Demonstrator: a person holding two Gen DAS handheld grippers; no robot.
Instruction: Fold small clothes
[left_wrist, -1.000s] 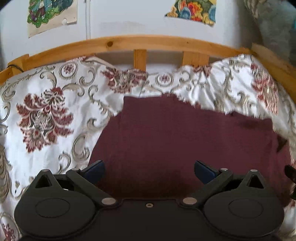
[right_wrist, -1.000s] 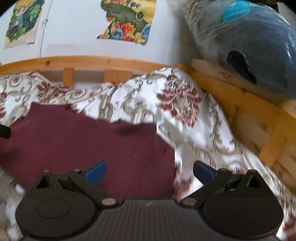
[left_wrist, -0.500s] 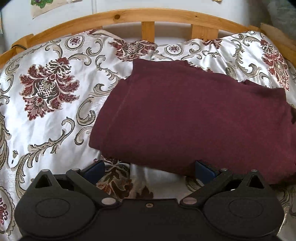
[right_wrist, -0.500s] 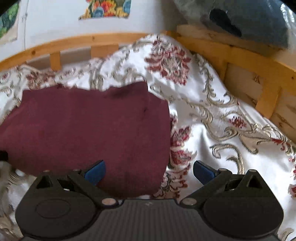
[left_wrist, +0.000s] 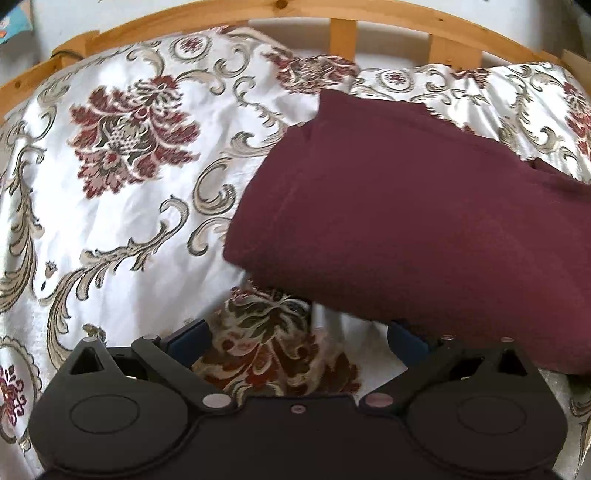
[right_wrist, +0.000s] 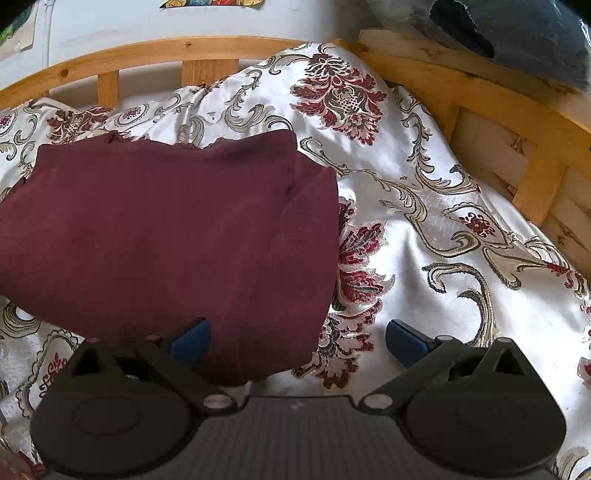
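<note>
A folded maroon garment (left_wrist: 406, 221) lies flat on the floral bedspread (left_wrist: 129, 206). In the left wrist view it fills the right half, and my left gripper (left_wrist: 297, 338) hovers open just in front of its near left edge, nothing between the blue fingertips (left_wrist: 190, 336). In the right wrist view the same maroon garment (right_wrist: 166, 240) spreads over the left half. My right gripper (right_wrist: 297, 338) is open over its near right corner, the left fingertip (right_wrist: 192, 339) above the cloth and the right one above bare bedspread (right_wrist: 461, 258).
A curved wooden bed rail (left_wrist: 343, 33) runs along the far side, and a slatted wooden side rail (right_wrist: 517, 147) stands at the right. A dark bundle in plastic (right_wrist: 517, 33) rests above that rail. Posters hang on the white wall (right_wrist: 221, 22).
Both grippers have drawn back and up from the garment, open throughout. The garment now lies folded and farther off in both views, with bedspread showing in front of it.
</note>
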